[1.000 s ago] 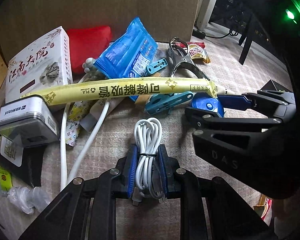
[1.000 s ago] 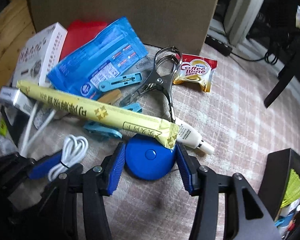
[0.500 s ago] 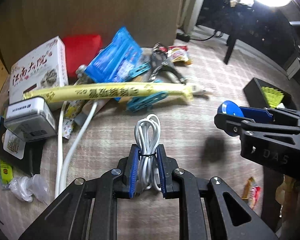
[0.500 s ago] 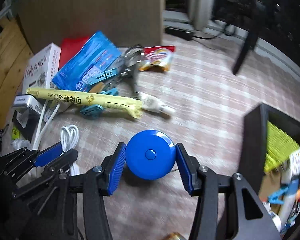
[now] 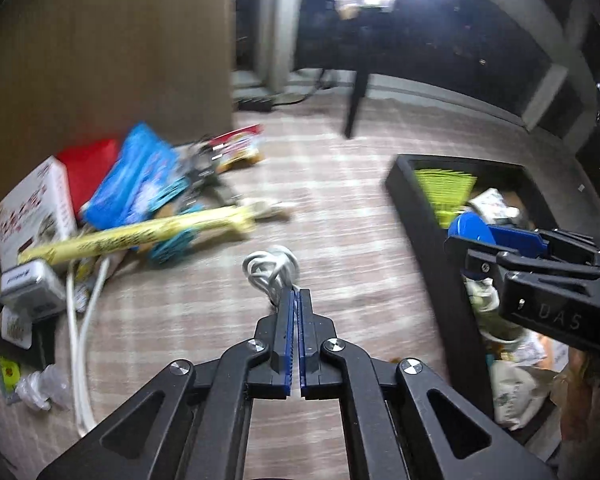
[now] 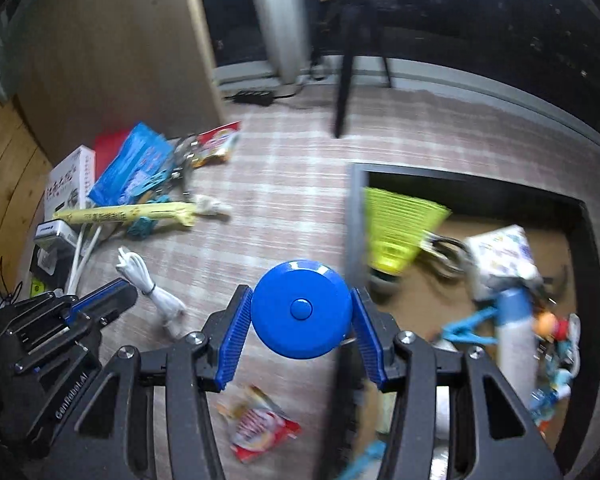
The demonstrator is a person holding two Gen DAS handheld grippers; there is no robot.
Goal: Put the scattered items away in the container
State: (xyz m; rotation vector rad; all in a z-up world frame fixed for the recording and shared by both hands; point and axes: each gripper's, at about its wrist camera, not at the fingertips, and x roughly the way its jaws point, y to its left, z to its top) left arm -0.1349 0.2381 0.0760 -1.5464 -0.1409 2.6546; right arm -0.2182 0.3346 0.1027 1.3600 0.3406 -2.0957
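My left gripper (image 5: 298, 294) has its blue pads pressed together with nothing between them. The white coiled cable (image 5: 272, 270) sits just past its tips, slightly left; whether a strand is caught there I cannot tell. In the right wrist view the cable (image 6: 148, 286) lies beside the left gripper (image 6: 116, 296). My right gripper (image 6: 300, 292) is shut on a round blue tape measure (image 6: 300, 316), held above the floor at the near left rim of the black container (image 6: 356, 220). From the left wrist view the tape measure (image 5: 470, 228) hangs over the container (image 5: 420, 216).
A pile lies at the left: a long yellow packet (image 5: 140, 236), a blue packet (image 5: 140, 184), a white box (image 5: 32, 208) and white cords. A red snack packet (image 6: 260, 428) lies under the right gripper. A dark furniture leg (image 5: 356, 100) stands behind. The container holds several items.
Both grippers rose and swung right, away from the pile, toward the black container. The left jaws closed fully and the cable slid out from between the pads. The right gripper kept the tape measure.
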